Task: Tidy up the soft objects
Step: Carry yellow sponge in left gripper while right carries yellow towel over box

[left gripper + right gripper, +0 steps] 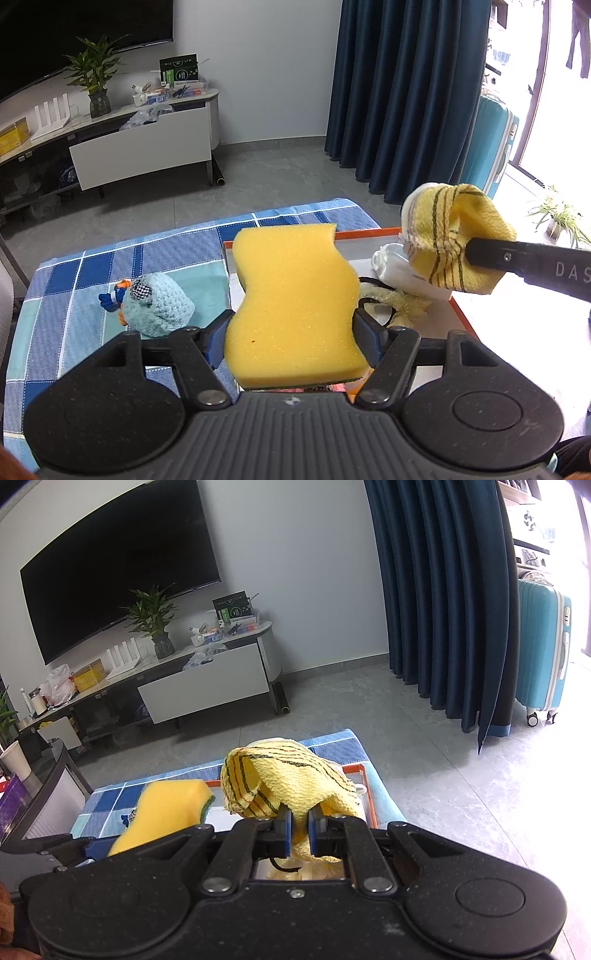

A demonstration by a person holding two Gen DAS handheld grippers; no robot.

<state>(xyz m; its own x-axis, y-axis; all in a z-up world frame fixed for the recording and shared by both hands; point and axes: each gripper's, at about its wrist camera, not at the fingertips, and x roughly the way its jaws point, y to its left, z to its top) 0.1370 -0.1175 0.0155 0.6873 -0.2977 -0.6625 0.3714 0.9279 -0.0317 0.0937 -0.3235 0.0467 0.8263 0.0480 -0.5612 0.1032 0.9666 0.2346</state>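
A thick yellow sponge [295,306] is clamped between the blue pads of my left gripper [291,339], held above the near-left corner of an orange-rimmed tray [369,232]. The sponge [166,812] also shows low on the left of the right wrist view. My right gripper [300,830] is shut on a yellow striped cloth [288,782], lifted over the tray. From the left wrist view the cloth [454,240] hangs at the right from the right gripper's black finger [524,258]. A light blue knitted toy [157,306] lies on the blue checked cloth [74,295].
In the tray lie a white folded item [391,264] and a pale yellow frilly piece [402,306]. Beyond the table are grey floor, a TV stand [140,147], dark blue curtains [406,92] and a turquoise suitcase [543,646].
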